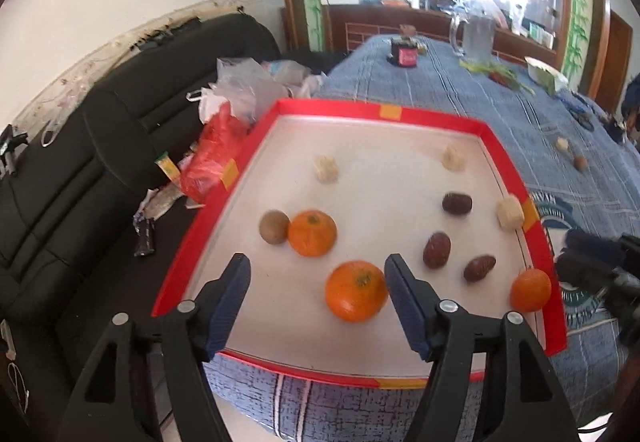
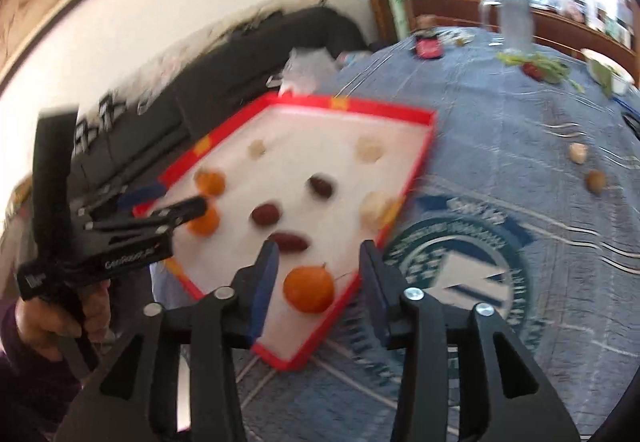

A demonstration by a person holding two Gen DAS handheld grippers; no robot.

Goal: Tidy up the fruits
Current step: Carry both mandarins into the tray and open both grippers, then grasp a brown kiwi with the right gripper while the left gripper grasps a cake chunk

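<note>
On the far left, off the bench, a black sofa (image 1: 120,146) carries a heap of plastic bags (image 1: 236,98); nothing there bears on the task. Next comes the red-rimmed tray (image 1: 332,107) on the blue-clothed bench (image 1: 460,90), holding most of the fruit. At its left side a small brown kiwi-like fruit (image 1: 274,227) touches an orange (image 1: 312,233).

The left claw (image 1: 318,284) is released, its jaws spread wide, and it hovers low over the near orange (image 1: 356,296), which sits toward the right jaw rather than centred. Closing from there could nudge the orange sideways and roll it across the smooth tray floor, or pinch it off-centre so that it slips out.

Further right lie three dark dates (image 1: 437,250), pale blocky pieces (image 1: 510,212) near the rim, and a third orange (image 1: 530,290) in the near right corner. The right claw (image 2: 318,274) is also released and frames that corner orange; its view is blurred, which suggests quick motion, so it could strike the tray rim just beside the fruit or shove the tray.

Out on the cloth, well apart from the tray, sit a pale piece (image 1: 562,144) and a brown round fruit (image 1: 580,163), not yet gathered. A glass jug (image 1: 474,34) stands at the far end.
</note>
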